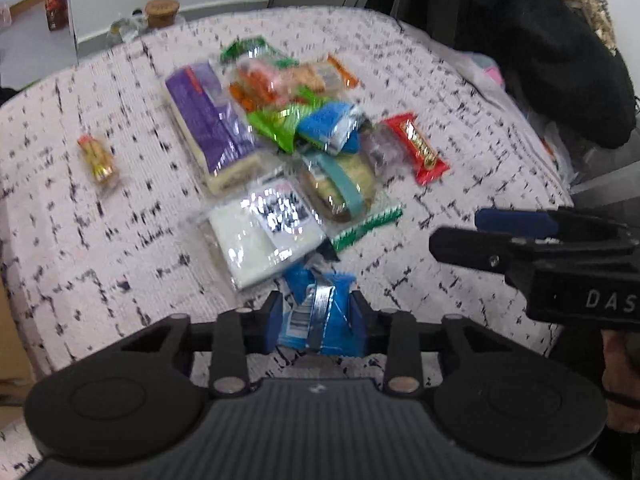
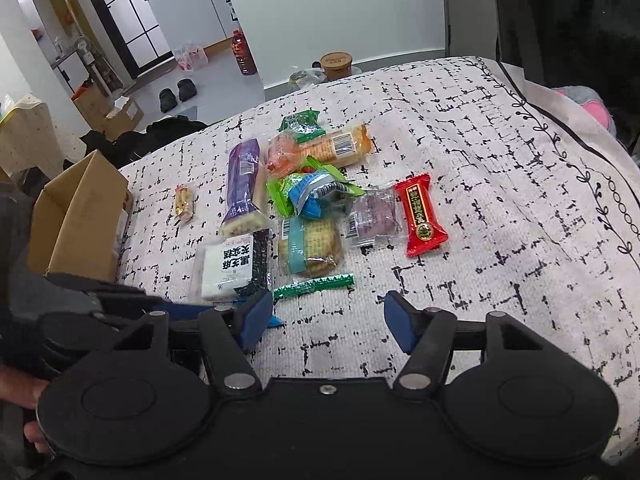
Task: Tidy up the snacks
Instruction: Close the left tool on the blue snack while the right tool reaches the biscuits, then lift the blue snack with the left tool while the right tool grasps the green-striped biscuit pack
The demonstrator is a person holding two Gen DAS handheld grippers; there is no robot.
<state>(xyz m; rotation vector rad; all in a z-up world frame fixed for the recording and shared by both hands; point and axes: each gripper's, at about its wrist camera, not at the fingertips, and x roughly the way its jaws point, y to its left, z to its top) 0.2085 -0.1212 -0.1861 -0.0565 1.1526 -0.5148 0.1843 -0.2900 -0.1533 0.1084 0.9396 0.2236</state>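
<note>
Left wrist view: the left tool [image 1: 316, 316] is closed on a small blue foil snack packet [image 1: 316, 312], its blue pads pressing the packet's two sides at the near edge of the pile. The surface is a white cloth with black dashes [image 1: 120, 240]; whether a worktop or a bed lies under it I cannot tell.

The right tool [image 2: 328, 316] hangs with its jaws apart and nothing between them, over bare cloth just in front of a green foil stick [image 2: 314, 286].

By my judgement the sorting has barely begun. Most snacks lie in one loose heap: a long purple bar pack [image 2: 244, 184], a white block pack with black lettering [image 2: 228, 268], a clear pack of biscuits with a teal band [image 2: 310, 246], and a red candy wrapper [image 2: 420, 216] to the side. A small yellow sweet [image 2: 184, 204] lies well apart. Only the blue packet is in a grip; the rest are untouched.

The right wrist view alone shows an open brown cardboard box [image 2: 80, 216] at the cloth's left edge, perhaps the destination. The grip on the blue packet shows only in the left wrist view; the right view gives just a sliver of blue behind its own left finger.
</note>
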